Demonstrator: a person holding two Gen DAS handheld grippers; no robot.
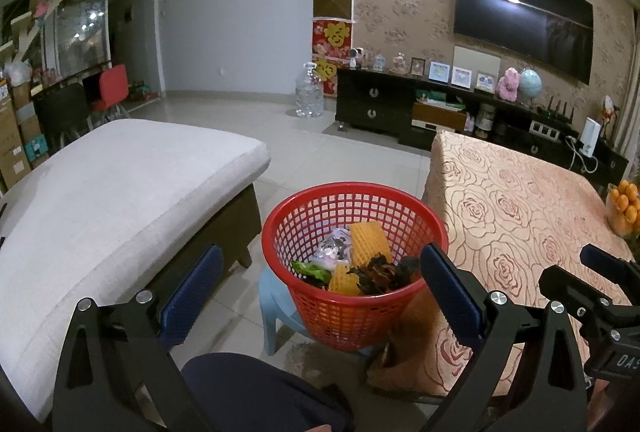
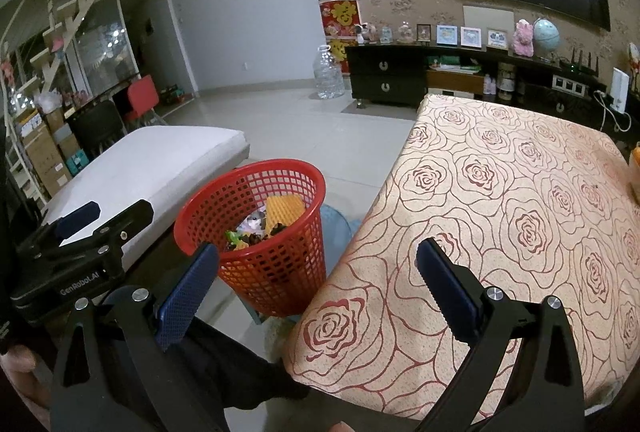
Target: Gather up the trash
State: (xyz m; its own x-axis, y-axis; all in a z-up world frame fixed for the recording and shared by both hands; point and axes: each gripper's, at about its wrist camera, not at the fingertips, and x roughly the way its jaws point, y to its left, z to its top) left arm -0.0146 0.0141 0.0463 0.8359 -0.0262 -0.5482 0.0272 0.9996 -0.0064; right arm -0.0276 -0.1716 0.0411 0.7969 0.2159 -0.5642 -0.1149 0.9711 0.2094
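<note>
Between the grey sofa cushion (image 1: 120, 184) and the desk (image 1: 520, 200) with its rose-pattern cloth stands a red mesh basket (image 1: 354, 264), on top of a light blue plastic stool (image 1: 276, 308). Inside the basket lies the trash: two yellow foam nets (image 1: 368, 242), a crumpled clear wrapper (image 1: 334, 250), a green scrap (image 1: 310, 270) and some dark dried peel (image 1: 376, 274). The left gripper (image 1: 320, 292) hangs just above and in front of the basket with its blue fingers (image 1: 192, 296) spread wide and nothing between them. The right gripper (image 2: 318, 288) is over the near corner of the desk, beside the basket; its fingers (image 2: 446, 288) are also wide apart and hold nothing. A dark trouser leg (image 1: 260, 392) of the person shows below the left gripper. At the far right edge of the desk sits a bowl of oranges (image 1: 624, 208).
</note>
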